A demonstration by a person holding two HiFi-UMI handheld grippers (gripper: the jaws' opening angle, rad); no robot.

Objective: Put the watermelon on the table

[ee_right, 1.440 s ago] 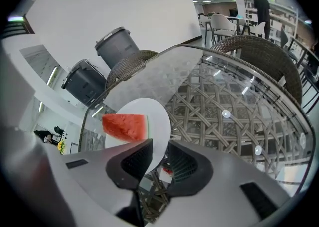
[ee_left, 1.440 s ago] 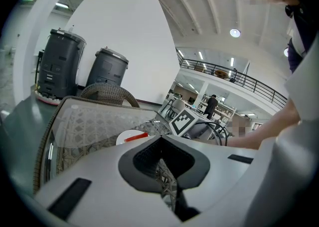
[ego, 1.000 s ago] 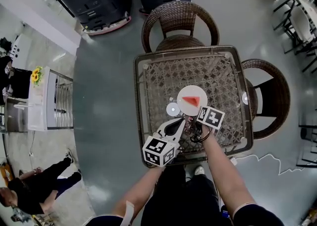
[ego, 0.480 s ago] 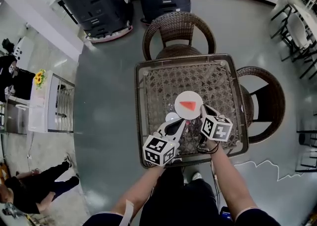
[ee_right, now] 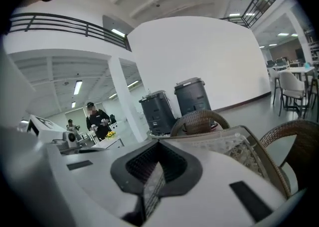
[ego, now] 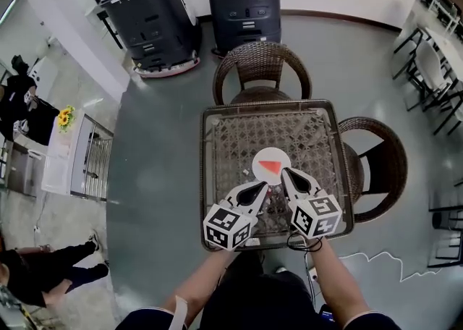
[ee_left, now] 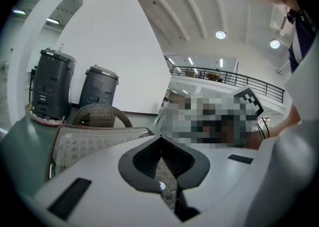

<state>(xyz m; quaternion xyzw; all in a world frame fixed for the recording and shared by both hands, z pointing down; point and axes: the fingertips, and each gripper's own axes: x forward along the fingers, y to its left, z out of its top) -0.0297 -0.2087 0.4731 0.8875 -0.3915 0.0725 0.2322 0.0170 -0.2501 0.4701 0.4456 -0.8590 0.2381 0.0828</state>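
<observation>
My right tongs (ego: pixel 284 173) have drawn back from the plate (ego: pixel 279 155), closed and empty like my left tongs (ego: pixel 263 189), leaving the watermelon (ego: pixel 270 168) resting on the surface (ego: pixel 235 129), seemingly delivered.

Bystander (ego: pixel 51 269) at the head view's lower left, partly cut off by the edge, details too small
</observation>
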